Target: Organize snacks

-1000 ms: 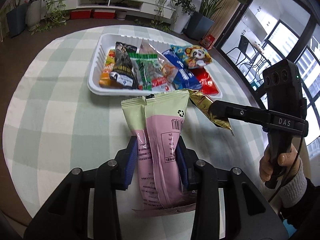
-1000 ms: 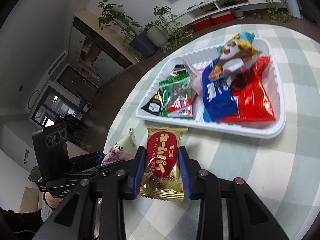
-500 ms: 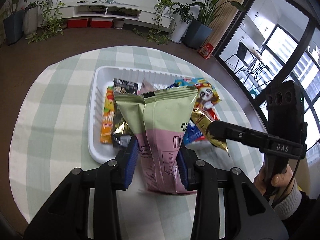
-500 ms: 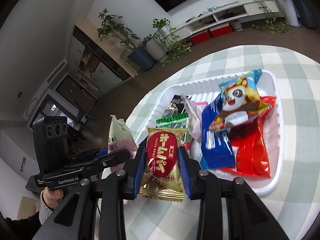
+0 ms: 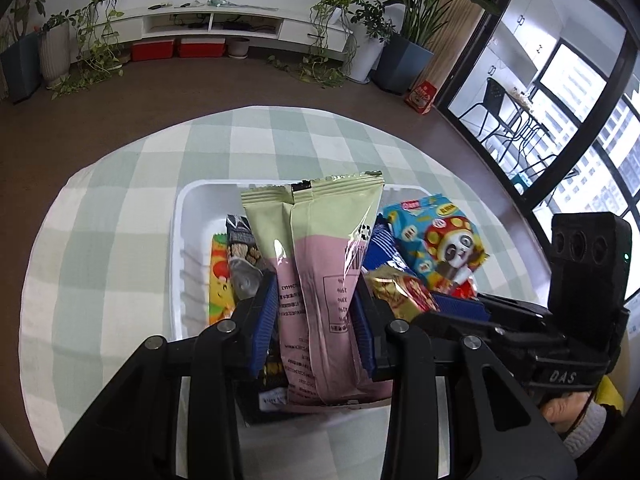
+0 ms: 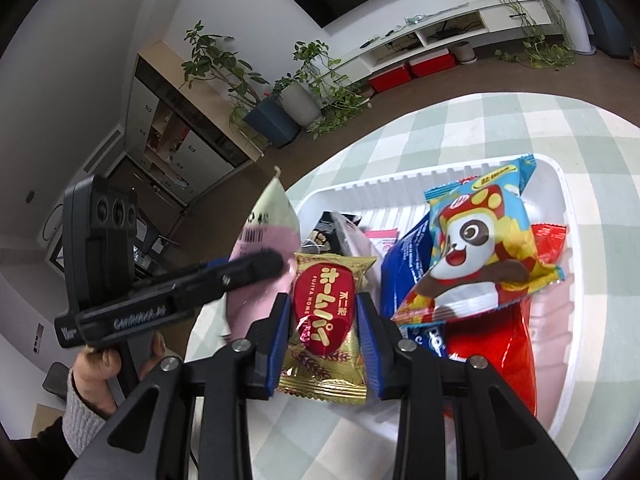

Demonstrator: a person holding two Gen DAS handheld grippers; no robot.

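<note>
Pink-green pouch: pinched upright by left tool, centre frame, above white tray
Gold-red pack: pinched by right tool, lower centre, over the tray's near-left end
Tray: already crowded; panda bag at upper right
Advice: lower each over a gap, lay flat, release one at a time; keep the tools apart
</note>
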